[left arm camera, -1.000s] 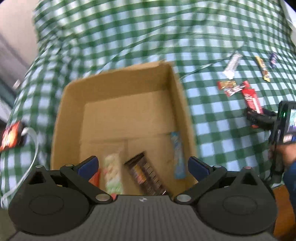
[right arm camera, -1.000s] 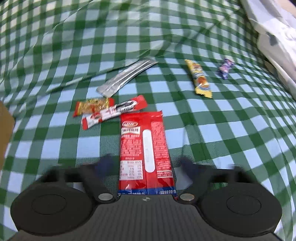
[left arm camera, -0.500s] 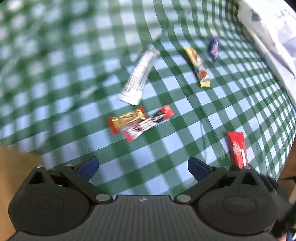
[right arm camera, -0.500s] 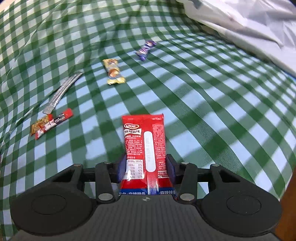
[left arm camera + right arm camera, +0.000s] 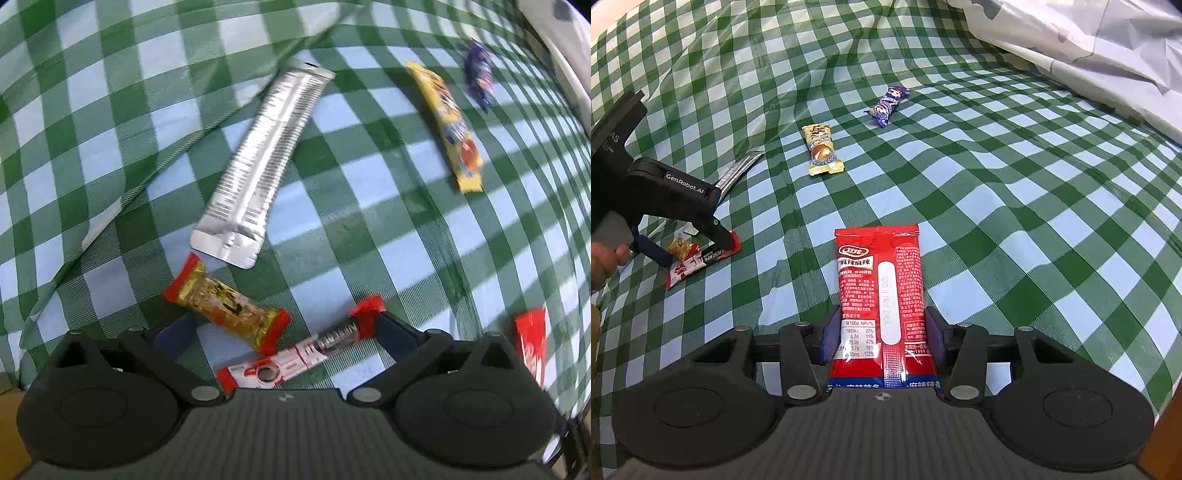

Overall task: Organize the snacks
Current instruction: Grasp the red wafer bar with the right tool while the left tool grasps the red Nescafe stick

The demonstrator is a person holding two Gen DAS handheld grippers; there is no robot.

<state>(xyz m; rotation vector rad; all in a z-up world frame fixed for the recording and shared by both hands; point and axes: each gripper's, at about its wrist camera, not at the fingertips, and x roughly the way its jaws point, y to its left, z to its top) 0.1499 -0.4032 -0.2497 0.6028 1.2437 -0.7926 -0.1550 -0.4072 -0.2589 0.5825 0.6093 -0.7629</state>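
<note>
My left gripper [image 5: 284, 332] is open and low over the green checked cloth. Between its fingers lie a gold snack bar with red ends [image 5: 227, 308] and a red-and-white bar [image 5: 303, 352]. My right gripper [image 5: 882, 338] is shut on a red snack packet [image 5: 881, 291] and holds it above the cloth; the packet's tip shows in the left wrist view [image 5: 532, 343]. A silver sachet [image 5: 264, 162], a yellow bar [image 5: 448, 123] and a purple candy [image 5: 478, 75] lie further off. The left gripper also shows in the right wrist view [image 5: 683, 243] over the two bars.
A white plastic sheet [image 5: 1089, 44] lies at the far right of the cloth. A cardboard corner [image 5: 9, 424] shows at the lower left of the left wrist view. The yellow bar [image 5: 822, 149] and purple candy [image 5: 888, 105] lie on open cloth.
My left gripper left the cardboard box and dropped over the two red-ended bars. My right gripper shut on the red packet and lifted it off the cloth.
</note>
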